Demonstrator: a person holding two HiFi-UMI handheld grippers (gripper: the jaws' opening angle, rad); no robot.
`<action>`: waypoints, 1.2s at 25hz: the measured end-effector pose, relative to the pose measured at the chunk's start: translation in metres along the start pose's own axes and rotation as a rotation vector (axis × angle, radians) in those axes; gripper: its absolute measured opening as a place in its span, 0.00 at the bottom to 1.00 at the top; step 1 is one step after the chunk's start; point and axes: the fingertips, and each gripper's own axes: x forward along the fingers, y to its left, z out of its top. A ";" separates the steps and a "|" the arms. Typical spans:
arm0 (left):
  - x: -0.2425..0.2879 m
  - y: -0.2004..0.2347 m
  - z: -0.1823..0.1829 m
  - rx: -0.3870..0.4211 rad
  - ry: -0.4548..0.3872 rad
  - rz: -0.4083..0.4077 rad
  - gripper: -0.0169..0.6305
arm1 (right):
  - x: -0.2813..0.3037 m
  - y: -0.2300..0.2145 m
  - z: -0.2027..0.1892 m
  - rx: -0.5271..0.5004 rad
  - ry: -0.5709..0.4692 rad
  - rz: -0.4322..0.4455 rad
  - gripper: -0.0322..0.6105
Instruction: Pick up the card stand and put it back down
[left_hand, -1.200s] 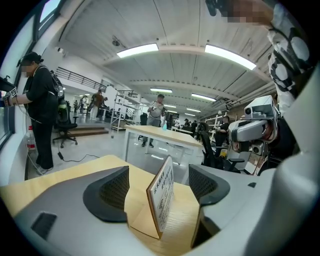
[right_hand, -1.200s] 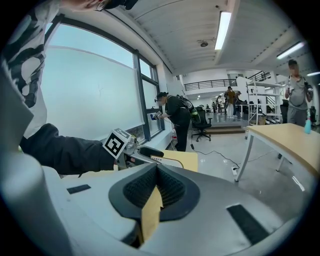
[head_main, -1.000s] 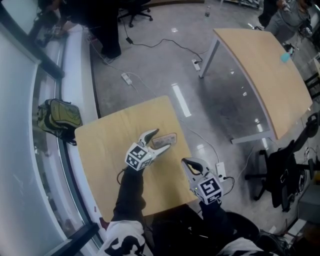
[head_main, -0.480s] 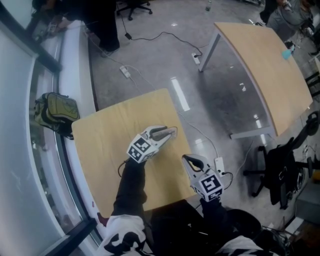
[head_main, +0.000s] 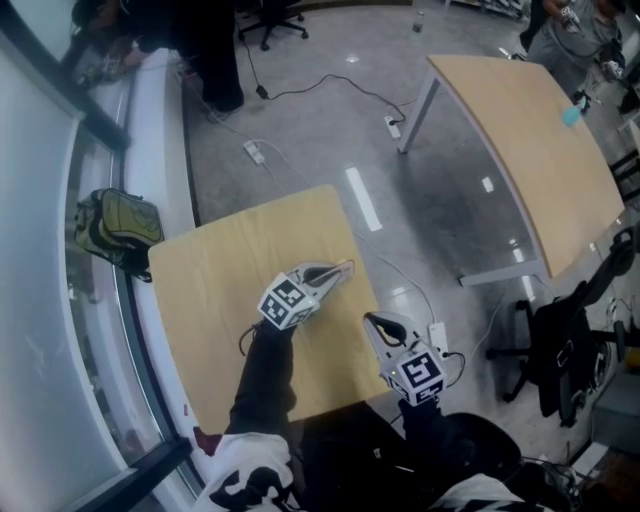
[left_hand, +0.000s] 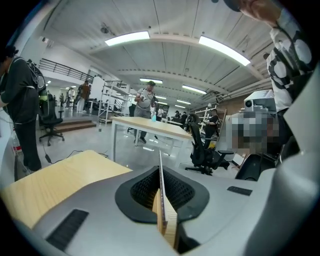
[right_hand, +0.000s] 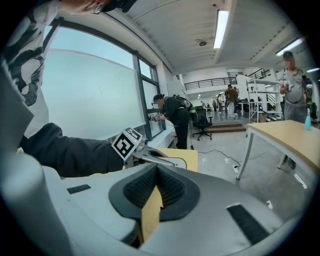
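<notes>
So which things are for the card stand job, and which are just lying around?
For the job: card stand; left gripper, jaws just closed on it; small table.
Lying around: right gripper, shut and empty; green backpack; office chair; power strip; big table.

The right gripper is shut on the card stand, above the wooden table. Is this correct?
No. It is the left gripper, not the right gripper, that is shut on the card stand, above the wooden table. The left gripper view shows its jaws, just closed, pressing the stand's thin sheet.
</notes>
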 end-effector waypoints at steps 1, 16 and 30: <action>0.000 -0.001 0.000 0.003 0.016 0.011 0.06 | -0.001 0.000 0.003 0.000 -0.006 0.001 0.09; -0.059 -0.058 0.071 -0.058 -0.040 0.129 0.06 | -0.050 0.005 0.058 0.045 -0.093 -0.009 0.09; -0.146 -0.136 0.174 0.106 -0.077 0.257 0.06 | -0.084 0.036 0.123 -0.087 -0.119 -0.026 0.09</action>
